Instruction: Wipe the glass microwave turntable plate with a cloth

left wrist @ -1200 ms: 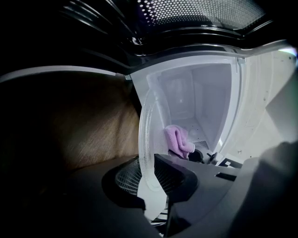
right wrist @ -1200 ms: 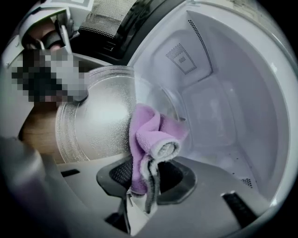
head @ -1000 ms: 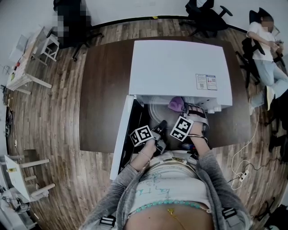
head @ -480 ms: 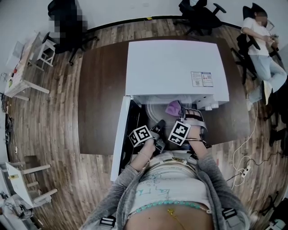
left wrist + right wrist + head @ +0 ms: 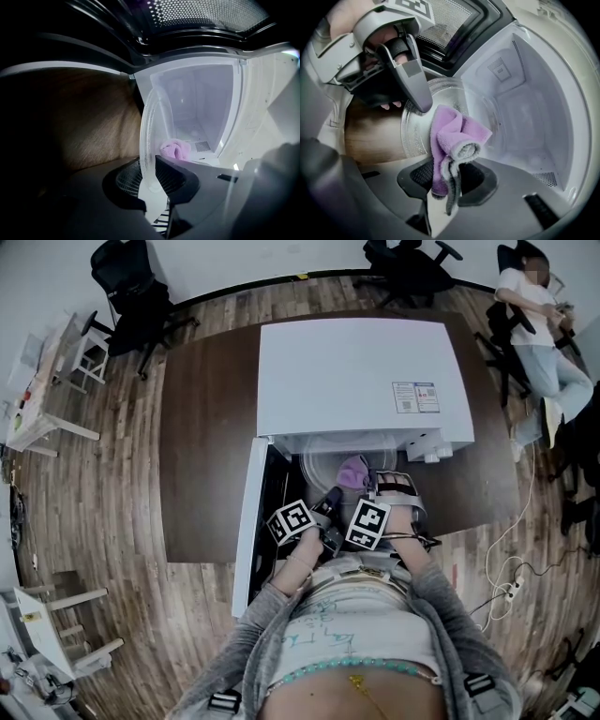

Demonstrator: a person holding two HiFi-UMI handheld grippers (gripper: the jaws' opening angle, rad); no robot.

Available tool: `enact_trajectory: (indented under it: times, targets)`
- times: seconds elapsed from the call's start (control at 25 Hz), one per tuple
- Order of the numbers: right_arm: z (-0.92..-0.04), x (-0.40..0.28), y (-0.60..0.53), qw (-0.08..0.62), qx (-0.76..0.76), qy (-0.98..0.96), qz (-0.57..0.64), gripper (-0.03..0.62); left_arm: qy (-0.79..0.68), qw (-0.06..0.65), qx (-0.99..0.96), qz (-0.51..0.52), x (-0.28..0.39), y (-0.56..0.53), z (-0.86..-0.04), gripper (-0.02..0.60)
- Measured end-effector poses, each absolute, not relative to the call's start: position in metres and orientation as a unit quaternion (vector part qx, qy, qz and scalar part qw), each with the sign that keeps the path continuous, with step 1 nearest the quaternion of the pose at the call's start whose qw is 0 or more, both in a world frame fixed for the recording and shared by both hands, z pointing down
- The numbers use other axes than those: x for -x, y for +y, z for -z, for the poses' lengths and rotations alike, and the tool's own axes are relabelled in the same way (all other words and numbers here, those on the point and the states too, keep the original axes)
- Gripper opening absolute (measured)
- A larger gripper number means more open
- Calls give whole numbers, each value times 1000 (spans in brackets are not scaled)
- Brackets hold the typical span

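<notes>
The glass turntable plate [image 5: 149,126] stands on edge at the mouth of the white microwave [image 5: 356,371], and my left gripper [image 5: 151,179] is shut on its lower rim. In the head view the plate [image 5: 317,463] shows just in front of the cavity. A purple cloth [image 5: 452,136] is bunched between the jaws of my right gripper [image 5: 447,182], which is shut on it, and the cloth rests against the plate's [image 5: 415,129] face. The cloth [image 5: 353,472] lies right of the left gripper [image 5: 330,499].
The microwave door [image 5: 246,521] hangs open at the left, close beside my left arm. The microwave sits on a dark brown table [image 5: 206,446]. Office chairs [image 5: 127,287] and a seated person [image 5: 534,315] are far back on the wooden floor.
My right gripper has drawn the cloth a little left and nearer to me over the plate. The left gripper and the plate have kept still.
</notes>
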State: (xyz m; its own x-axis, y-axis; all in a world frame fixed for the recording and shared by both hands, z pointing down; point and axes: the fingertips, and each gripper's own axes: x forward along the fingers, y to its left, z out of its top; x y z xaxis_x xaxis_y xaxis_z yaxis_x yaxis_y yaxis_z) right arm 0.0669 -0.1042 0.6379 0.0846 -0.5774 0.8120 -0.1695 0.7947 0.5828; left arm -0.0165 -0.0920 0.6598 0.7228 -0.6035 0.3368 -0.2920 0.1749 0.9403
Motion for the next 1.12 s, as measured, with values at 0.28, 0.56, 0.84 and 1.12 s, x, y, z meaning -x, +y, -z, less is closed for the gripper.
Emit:
enact_trajectory:
  times: [0.28,0.56,0.84,1.12]
  targets:
    - [-638,-54,-98,676,-248,-675,161,120,-356,677,-633,124,17,-92,-658,68]
    - [-635,-55,-98,663,-255,-687,155,120,-359,673,-633,129,17,-90,-656,67]
    - [-629,-55,-100,645,-265,-701,150,120,-361,665,-637,146,18,-90,-651,67]
    - [-623,-56,-100,626,-279,-714,143,120,-361,656,-643,161,20,-93,-646,61]
